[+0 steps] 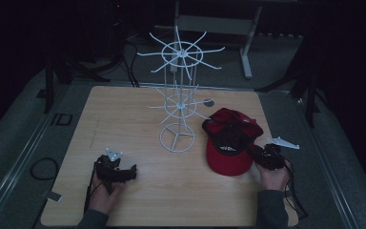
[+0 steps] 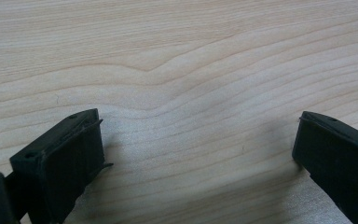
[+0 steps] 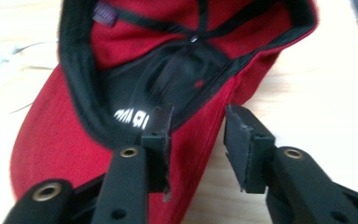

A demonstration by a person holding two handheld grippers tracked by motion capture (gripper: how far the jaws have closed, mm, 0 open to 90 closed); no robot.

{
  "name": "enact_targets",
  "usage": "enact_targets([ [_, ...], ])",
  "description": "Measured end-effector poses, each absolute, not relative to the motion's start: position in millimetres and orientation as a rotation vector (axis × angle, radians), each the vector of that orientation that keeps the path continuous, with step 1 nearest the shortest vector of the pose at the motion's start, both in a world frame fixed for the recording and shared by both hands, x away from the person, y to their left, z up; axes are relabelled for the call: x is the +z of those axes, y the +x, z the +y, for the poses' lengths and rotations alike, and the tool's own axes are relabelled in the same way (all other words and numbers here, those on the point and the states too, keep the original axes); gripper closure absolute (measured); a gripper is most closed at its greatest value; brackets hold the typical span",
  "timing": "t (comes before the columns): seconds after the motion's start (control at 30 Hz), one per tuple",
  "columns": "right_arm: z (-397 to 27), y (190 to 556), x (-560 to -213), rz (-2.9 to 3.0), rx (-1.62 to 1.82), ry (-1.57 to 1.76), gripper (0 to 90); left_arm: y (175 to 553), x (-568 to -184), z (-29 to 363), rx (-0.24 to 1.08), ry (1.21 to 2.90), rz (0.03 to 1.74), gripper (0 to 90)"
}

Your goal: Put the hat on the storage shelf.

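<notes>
Red cap (image 3: 74, 140) upside down on table (image 1: 138, 200), right gripper (image 3: 198, 135) jaws apart astride its edge.

We hold our left tongs (image 1: 132, 171) low with jaws spread wide. Our right tongs (image 1: 256, 153) stand part open, both forearms entering from below.

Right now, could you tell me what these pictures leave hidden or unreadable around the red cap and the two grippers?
- White lettering inside the red cap: right gripper view, blurred and partly behind the right gripper.
- Whether the pads press the cap's side: right gripper view, blurred; high view, too small.
- Left gripper body: left gripper view, cut off by the bottom edge.
- White rack tips: high view, thin and dim.
</notes>
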State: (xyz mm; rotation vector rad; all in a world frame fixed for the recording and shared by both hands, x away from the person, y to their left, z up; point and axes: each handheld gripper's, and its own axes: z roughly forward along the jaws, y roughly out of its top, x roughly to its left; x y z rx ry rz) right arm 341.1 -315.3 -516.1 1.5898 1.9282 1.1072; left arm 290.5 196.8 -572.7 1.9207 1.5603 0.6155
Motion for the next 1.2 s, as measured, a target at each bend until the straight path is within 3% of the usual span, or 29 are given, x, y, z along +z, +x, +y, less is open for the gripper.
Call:
enact_targets([
  [0.33, -315, 340, -535, 2.114, 1.134, 1.602, 38.8, 291, -573, 197, 0.616, 1.921, 1.56, 1.9],
  [0.43, -316, 343, -542, 2.166, 1.128, 1.632, 39.5, 291, -573, 197, 0.616, 1.921, 1.559, 1.9],
  [0.63, -319, 351, -549, 2.254, 1.271, 1.697, 50.7, 291, -573, 197, 0.616, 1.921, 1.559, 1.9],
  [0.83, -312, 354, -545, 2.298, 1.288, 1.67, 50.0, 290, -573, 197, 0.616, 1.921, 1.56, 1.9],
  [1.07, -333, 369, -537, 2.206, 1.329, 1.725, 47.0, 290, -573, 197, 0.616, 1.921, 1.56, 1.9],
  [1.2, -330, 369, -534, 2.273, 1.316, 1.684, 56.5, 290, -573, 197, 0.615, 1.921, 1.56, 1.9],
])
